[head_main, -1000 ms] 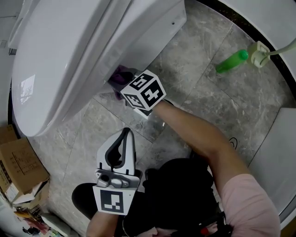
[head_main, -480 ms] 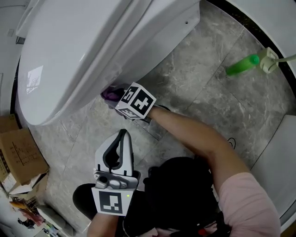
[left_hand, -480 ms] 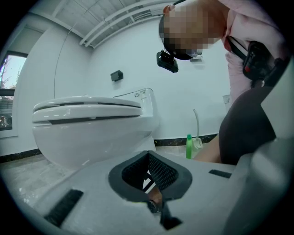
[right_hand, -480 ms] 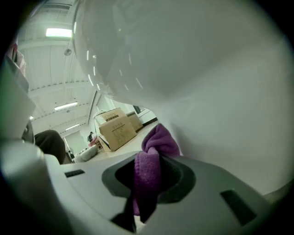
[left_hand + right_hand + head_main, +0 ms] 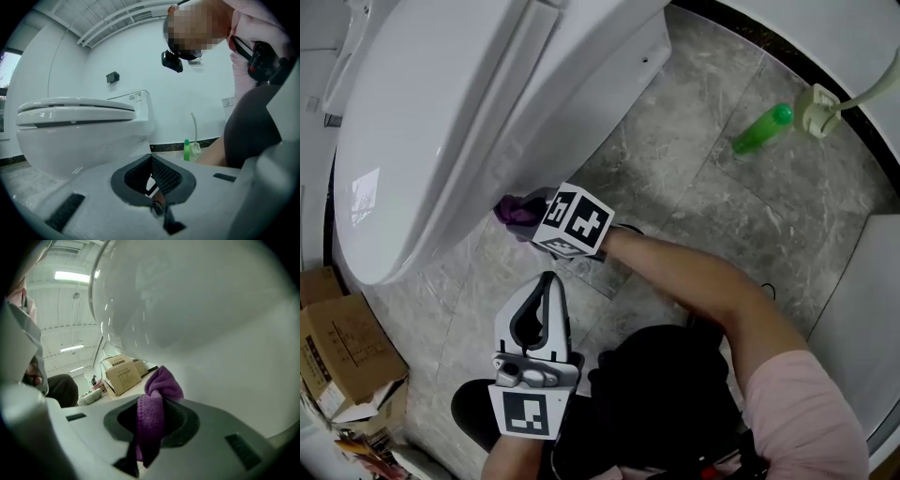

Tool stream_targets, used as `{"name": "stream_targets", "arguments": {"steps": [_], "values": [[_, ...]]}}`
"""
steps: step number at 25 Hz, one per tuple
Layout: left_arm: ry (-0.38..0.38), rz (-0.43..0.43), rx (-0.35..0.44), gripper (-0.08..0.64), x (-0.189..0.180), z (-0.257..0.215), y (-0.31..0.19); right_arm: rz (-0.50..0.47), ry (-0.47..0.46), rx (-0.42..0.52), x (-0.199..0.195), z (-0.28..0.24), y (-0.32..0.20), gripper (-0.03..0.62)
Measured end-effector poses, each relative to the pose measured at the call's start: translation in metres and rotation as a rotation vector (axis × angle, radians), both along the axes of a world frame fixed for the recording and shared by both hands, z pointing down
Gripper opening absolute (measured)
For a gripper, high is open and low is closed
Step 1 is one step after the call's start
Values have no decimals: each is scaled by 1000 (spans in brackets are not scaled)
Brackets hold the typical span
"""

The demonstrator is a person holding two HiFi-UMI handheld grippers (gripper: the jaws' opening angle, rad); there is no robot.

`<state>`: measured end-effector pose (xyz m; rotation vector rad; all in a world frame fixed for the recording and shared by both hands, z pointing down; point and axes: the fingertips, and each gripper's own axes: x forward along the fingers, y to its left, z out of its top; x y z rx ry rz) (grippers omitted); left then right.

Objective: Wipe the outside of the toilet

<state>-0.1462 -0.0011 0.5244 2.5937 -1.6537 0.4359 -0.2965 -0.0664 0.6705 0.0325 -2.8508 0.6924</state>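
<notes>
A white toilet (image 5: 478, 103) with its lid down fills the upper left of the head view. My right gripper (image 5: 525, 214) is shut on a purple cloth (image 5: 514, 212) and holds it against the underside of the bowl's outer wall (image 5: 211, 333). In the right gripper view the purple cloth (image 5: 154, 411) bunches between the jaws, touching the white surface. My left gripper (image 5: 546, 292) hangs lower, near the person's knee, shut with nothing in it; its view shows the toilet (image 5: 84, 131) from the side.
A green bottle (image 5: 761, 128) and a toilet brush holder (image 5: 817, 108) stand on the grey tiled floor at the upper right. Cardboard boxes (image 5: 342, 352) sit at the lower left. A white curved fixture (image 5: 825, 37) borders the top right.
My right gripper with the purple cloth has slid leftward and slightly down along the bowl's underside. The left gripper has stayed about where it was.
</notes>
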Motion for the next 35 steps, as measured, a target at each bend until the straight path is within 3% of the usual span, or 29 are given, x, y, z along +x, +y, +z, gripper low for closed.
{"name": "stream_targets", "arguments": {"steps": [7, 21, 28, 35], "values": [[33, 64, 1, 8, 40, 0, -17, 129, 62, 21, 71, 19, -52, 77], [23, 102, -50, 8, 74, 18, -39, 620, 142, 57, 243, 39, -209, 78], [1, 85, -68, 8, 71, 25, -48, 781, 212, 73, 277, 58, -264, 78], [-6, 62, -95, 8, 64, 35, -48, 794, 241, 47, 279, 80, -280, 80]]}}
